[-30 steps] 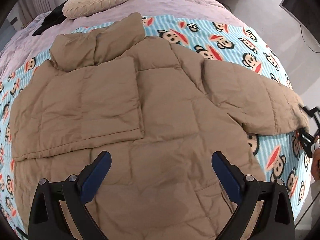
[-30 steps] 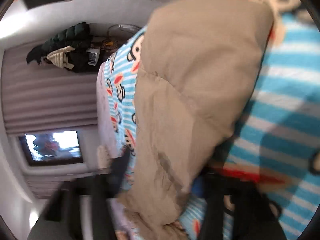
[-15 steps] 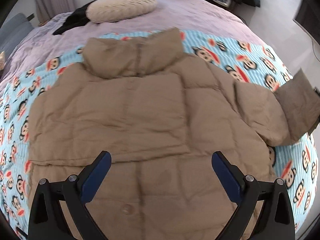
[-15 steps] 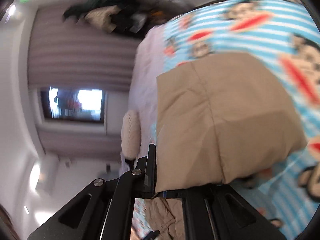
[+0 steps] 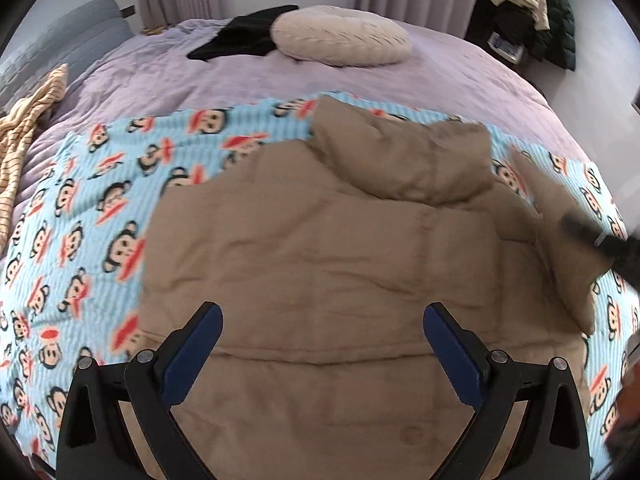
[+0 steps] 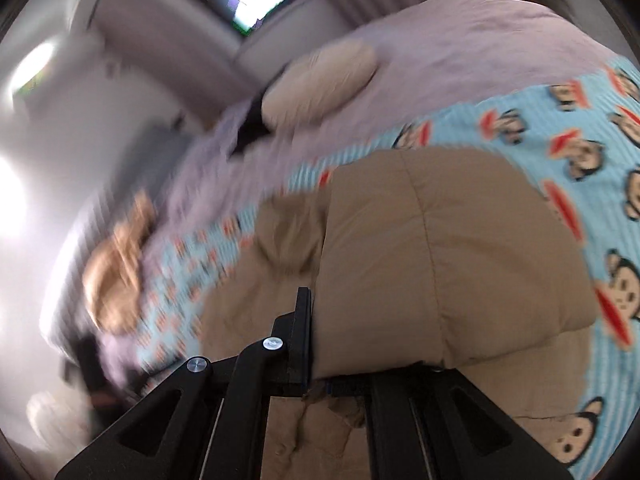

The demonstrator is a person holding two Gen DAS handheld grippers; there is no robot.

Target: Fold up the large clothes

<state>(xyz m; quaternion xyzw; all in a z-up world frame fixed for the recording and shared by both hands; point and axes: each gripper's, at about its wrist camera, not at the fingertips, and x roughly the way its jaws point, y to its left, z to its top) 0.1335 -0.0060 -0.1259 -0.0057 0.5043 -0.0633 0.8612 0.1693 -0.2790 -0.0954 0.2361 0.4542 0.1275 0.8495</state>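
A tan puffer jacket point(image 5: 340, 264) lies on a blue monkey-print blanket point(image 5: 92, 208) on the bed, collar toward the far side. My left gripper point(image 5: 322, 344) is open and empty, hovering over the jacket's lower body. My right gripper point(image 6: 320, 380) is shut on the jacket's right sleeve point(image 6: 440, 272) and holds it lifted over the jacket body. In the left wrist view that sleeve point(image 5: 560, 240) stands raised at the jacket's right side, with the blurred right gripper beside it.
A cream pillow point(image 5: 340, 40) and a black garment point(image 5: 240, 40) lie at the far side of the purple bedspread point(image 5: 460, 76). A striped yellow cloth point(image 5: 24, 128) lies at the left edge. Dark clothes point(image 5: 532, 12) hang at the far right.
The right gripper has lifted the right sleeve off the blanket and swung it up and inward toward the jacket body. The left gripper has shifted so the jacket sits further right; it stayed open.
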